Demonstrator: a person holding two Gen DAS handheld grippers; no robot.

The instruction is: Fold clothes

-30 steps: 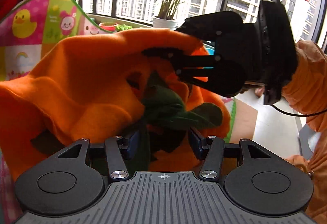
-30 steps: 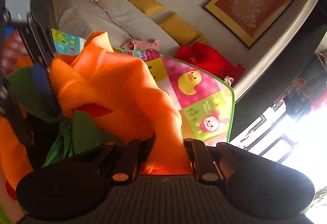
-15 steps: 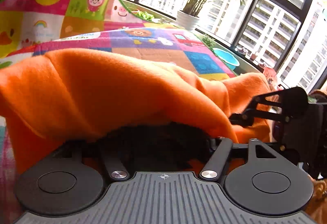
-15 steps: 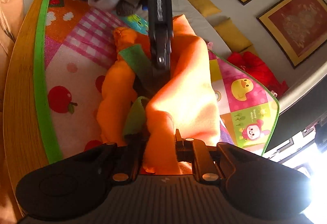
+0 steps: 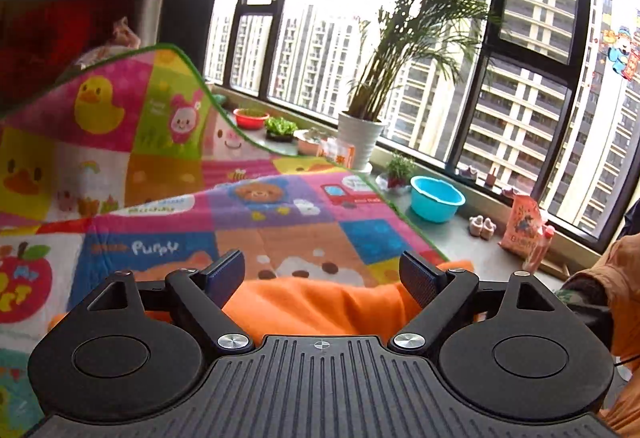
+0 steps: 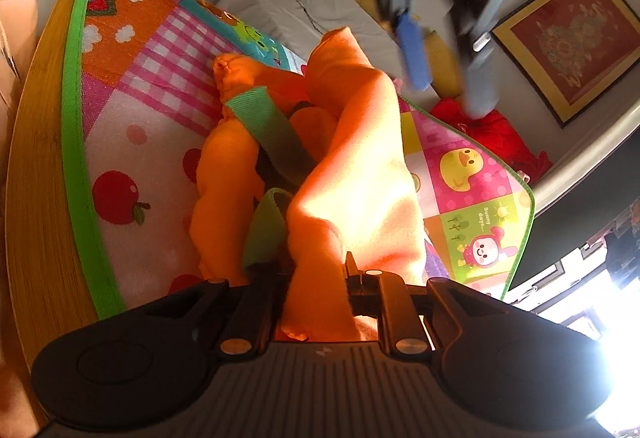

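Left gripper angled moderately downward, raised clear of the orange garment. Its fingers are spread wide and closing slightly, nothing pressed between them; the garment's folded edge lies below and between the fingers, not touched by the pads. In the right wrist view the left gripper appears blurred, above the far end of the garment.

Right gripper also tilted downward, fingers pressed nearly together and pinching a thick fold of the orange garment. The cloth rises from the grip as a ridge. Green trim bands show in the crumpled part left of the ridge.

The garment lies bunched on a patchwork play mat with a green border, which covers the wooden surface.

Surroundings: potted palm and blue basin on the window ledge, framed pictures on the wall, red cloth beyond the mat. An orange sleeve sits at the right edge of the left wrist view.
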